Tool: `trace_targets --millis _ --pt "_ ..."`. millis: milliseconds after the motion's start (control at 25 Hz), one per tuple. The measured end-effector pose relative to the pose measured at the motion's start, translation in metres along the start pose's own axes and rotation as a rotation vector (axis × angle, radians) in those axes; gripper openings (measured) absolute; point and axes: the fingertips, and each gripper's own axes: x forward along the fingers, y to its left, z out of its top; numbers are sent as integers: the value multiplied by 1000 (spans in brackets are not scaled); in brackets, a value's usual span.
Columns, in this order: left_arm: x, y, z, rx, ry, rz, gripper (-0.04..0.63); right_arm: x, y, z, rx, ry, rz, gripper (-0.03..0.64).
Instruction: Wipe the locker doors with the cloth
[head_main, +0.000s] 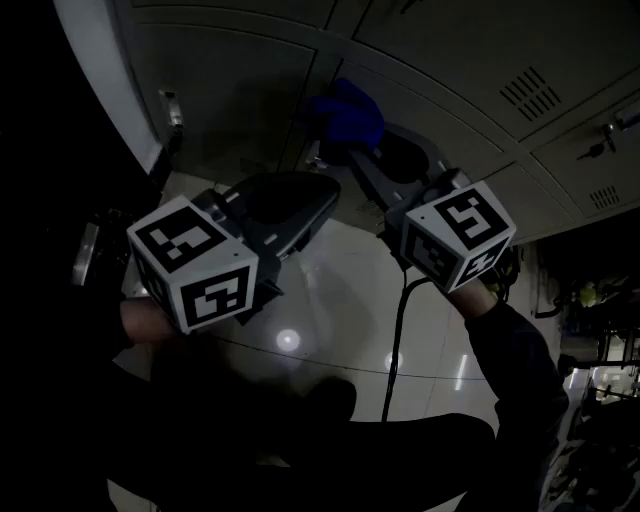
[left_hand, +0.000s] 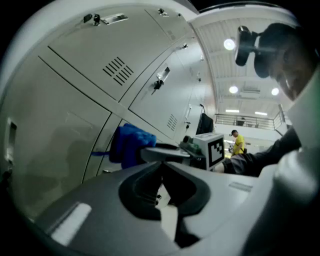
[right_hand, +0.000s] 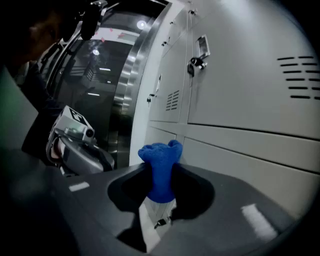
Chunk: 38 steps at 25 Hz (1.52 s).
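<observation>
Toward the left of the head view, shows the left gripper (head_main: 322, 195) held over the glossy floor (head_main: 330, 300), near the grey locker doors (head_main: 240, 90) but apart from them. In the left gripper view, has the jaws pressed together with nothing between them. Right of centre in the head view, shows the right gripper (head_main: 350, 152) pinching the blue cloth (head_main: 347, 115), whose bunched free end sits at a door seam near the top centre; cannot tell whether it touches. In the right gripper view, stands the cloth up from the clamped jaws at centre, with doors filling the right side.
</observation>
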Motion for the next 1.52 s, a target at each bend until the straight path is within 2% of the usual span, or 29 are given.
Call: trace_targets --millis 160,320,440,640,800,1000,1520 --pt "-11 7 0 9 1 -40 -5 12 28 -18 -26 25 11 110" --pt "-21 11 -8 -25 38 -23 -5 11 0 8 -7 -66 -70 110" --pt "-39 1 -21 -22 88 -18 -3 14 -15 24 48 -137 -86 110" --pt "-56 1 -16 29 98 18 -3 30 -25 21 63 -138 -121 110" --pt "-54 -7 -12 51 90 -11 -3 30 -32 11 73 -111 -145 110" --pt "-39 -11 -17 59 102 -34 -3 -1 -52 3 83 -102 -199 110" --pt "-10 -17 -33 88 163 -36 -3 -83 -99 -30 88 -76 -328 113"
